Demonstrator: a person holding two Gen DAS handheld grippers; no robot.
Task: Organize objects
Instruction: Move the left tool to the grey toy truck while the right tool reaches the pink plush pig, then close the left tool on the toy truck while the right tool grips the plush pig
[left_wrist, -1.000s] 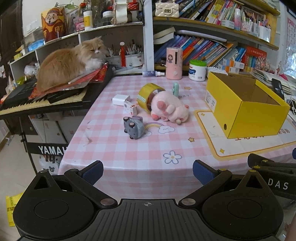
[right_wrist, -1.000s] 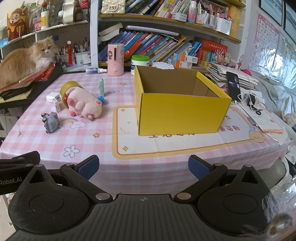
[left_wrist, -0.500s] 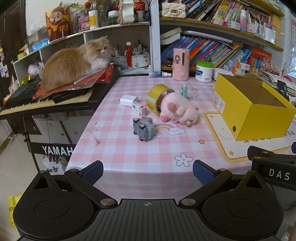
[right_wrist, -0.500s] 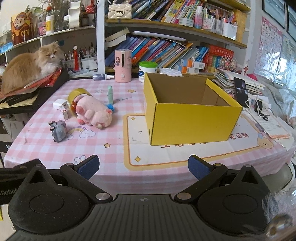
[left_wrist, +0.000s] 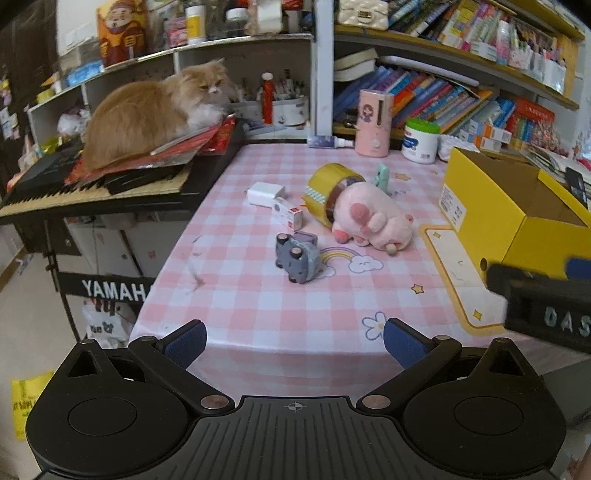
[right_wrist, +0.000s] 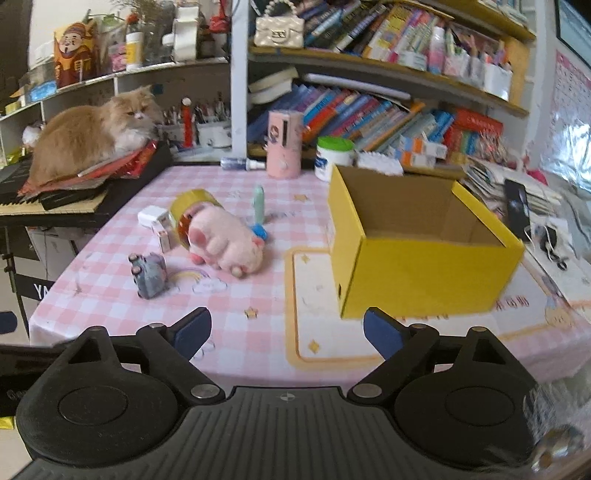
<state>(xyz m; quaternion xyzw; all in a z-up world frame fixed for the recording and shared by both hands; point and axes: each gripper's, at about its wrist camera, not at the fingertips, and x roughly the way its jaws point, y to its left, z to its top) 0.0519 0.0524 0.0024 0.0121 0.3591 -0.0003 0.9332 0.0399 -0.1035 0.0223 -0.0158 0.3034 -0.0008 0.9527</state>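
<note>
Left wrist view: left claw (left_wrist: 293, 338) spread, empty, low centre; gray toy car (left_wrist: 298, 256) mid-frame on worktop (left_wrist: 258, 306), yellow box (left_wrist: 517, 210) at right. Right claw (right_wrist: 287, 328) also spread, empty. Approach car straight, fingers either side. Vs 0.5 s ago: both claws closer to worktop.

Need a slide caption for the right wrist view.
Open right tool nears table edge; yellow box empty, pink plush waiting.

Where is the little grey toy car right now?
The grey toy car lies on the pink checked tablecloth, left of the yellow box and just in front of the pink plush pig, beside the rainbow print.
</note>
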